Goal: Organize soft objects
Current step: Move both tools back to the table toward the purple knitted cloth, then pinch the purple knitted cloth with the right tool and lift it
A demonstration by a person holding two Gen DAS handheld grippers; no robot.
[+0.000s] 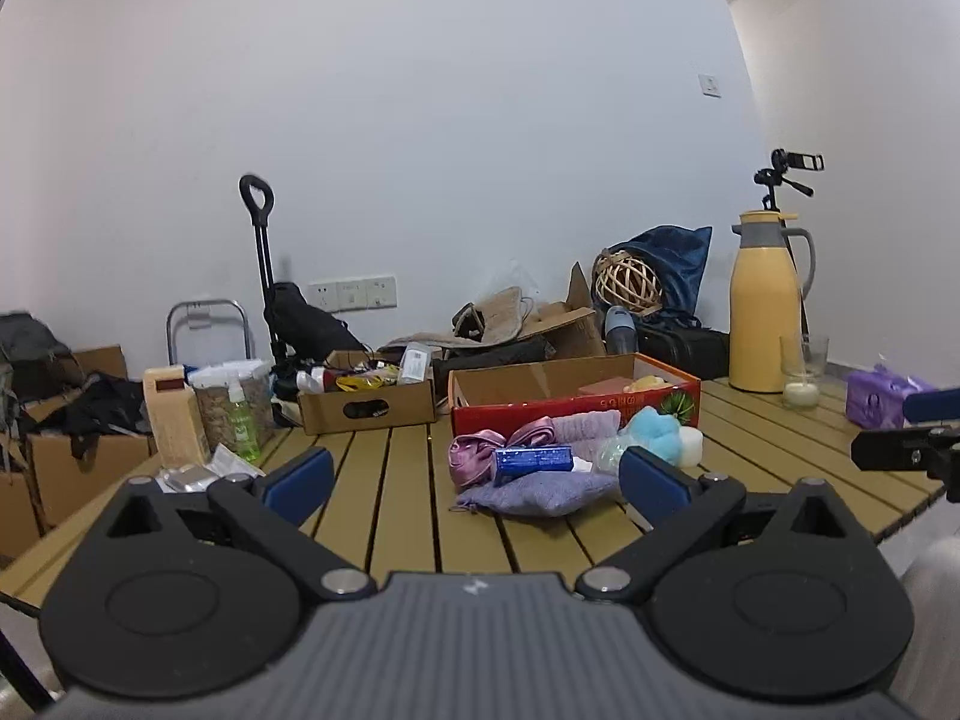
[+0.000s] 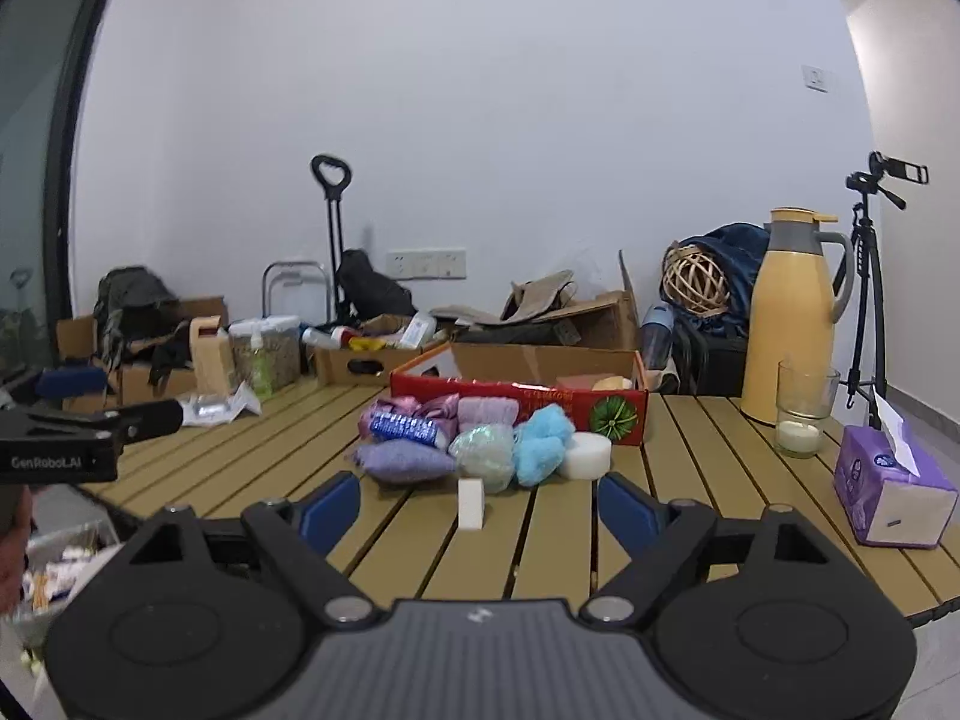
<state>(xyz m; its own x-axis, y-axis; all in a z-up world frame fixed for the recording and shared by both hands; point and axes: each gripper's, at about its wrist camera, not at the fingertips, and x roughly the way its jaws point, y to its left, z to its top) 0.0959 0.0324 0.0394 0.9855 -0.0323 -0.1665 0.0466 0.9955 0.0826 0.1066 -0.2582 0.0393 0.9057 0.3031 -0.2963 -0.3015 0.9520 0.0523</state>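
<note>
A: On the slatted worktop (image 2: pixel 678 468), we log a pile of soft things just in front of the red box (image 2: pixel 522 399): lilac pouch (image 2: pixel 403 459), blue fluffy puff (image 2: pixel 540 441), pale mesh ball (image 2: pixel 483 450), pink satin cloth (image 1: pixel 474 450), folded lilac towel (image 2: pixel 487 409). A blue packet (image 2: pixel 403 427) lies on top.

B: We add a round white sponge (image 2: pixel 585 454) touching the puff, and a small white block (image 2: pixel 471 504) standing apart, nearest us.

A: Obstructions: we note the block between the right hand-held gripper (image 2: pixel 480 501) and the pile. Tissue pack (image 2: pixel 888 492), candle glass (image 2: pixel 801 417) and yellow flask (image 2: pixel 792 318) stand well to the right.

B: Both grippers released, empty; the left hand-held gripper (image 1: pixel 477 477) faces the pouch.

A: Room: white wall, cardboard boxes, a trolley (image 1: pixel 270 276), a tripod (image 2: pixel 867 276) on the floor behind.
</note>
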